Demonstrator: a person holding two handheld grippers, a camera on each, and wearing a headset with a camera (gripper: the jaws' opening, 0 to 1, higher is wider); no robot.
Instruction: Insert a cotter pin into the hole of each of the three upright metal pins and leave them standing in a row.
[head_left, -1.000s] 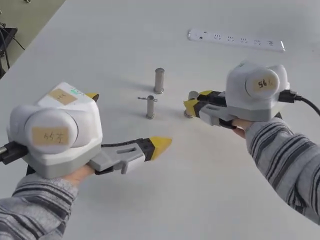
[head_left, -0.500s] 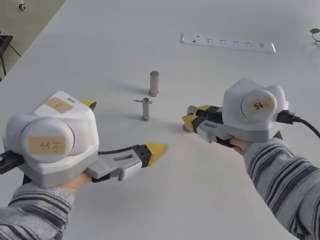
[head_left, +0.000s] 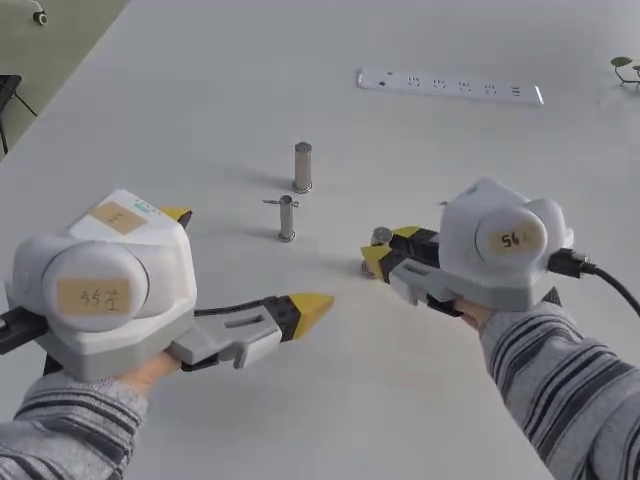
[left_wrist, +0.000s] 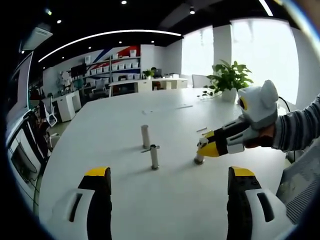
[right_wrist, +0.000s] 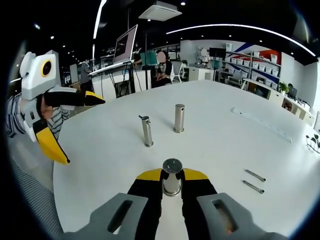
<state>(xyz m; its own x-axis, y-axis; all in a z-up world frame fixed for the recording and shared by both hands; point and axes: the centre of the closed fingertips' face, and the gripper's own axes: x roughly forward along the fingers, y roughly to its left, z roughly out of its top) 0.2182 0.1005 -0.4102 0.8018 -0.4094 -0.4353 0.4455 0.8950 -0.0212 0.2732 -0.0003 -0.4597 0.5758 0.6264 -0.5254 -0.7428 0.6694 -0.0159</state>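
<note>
Three grey metal pins stand upright on the white table (head_left: 200, 90). The far pin (head_left: 302, 166) (left_wrist: 145, 136) (right_wrist: 178, 118) is bare. A cotter pin sticks through the top of the middle pin (head_left: 287, 217) (left_wrist: 154, 156) (right_wrist: 146, 131). My right gripper (head_left: 376, 254) (right_wrist: 172, 176) is shut on the third pin (head_left: 379, 236) (left_wrist: 199, 159) (right_wrist: 172, 184), to the right of the other two. My left gripper (head_left: 243, 260) (left_wrist: 170, 175) hovers open at the near left, holding nothing. Two loose cotter pins (right_wrist: 254, 180) lie to the right.
A white power strip (head_left: 450, 86) (right_wrist: 262, 120) lies at the far right of the table. A potted plant (left_wrist: 230, 80) stands at the table's far end. Bare tabletop surrounds the pins.
My right gripper has drawn the third pin a little closer to me, out of line with the middle pin. The left gripper has hardly moved. The head camera shifted.
</note>
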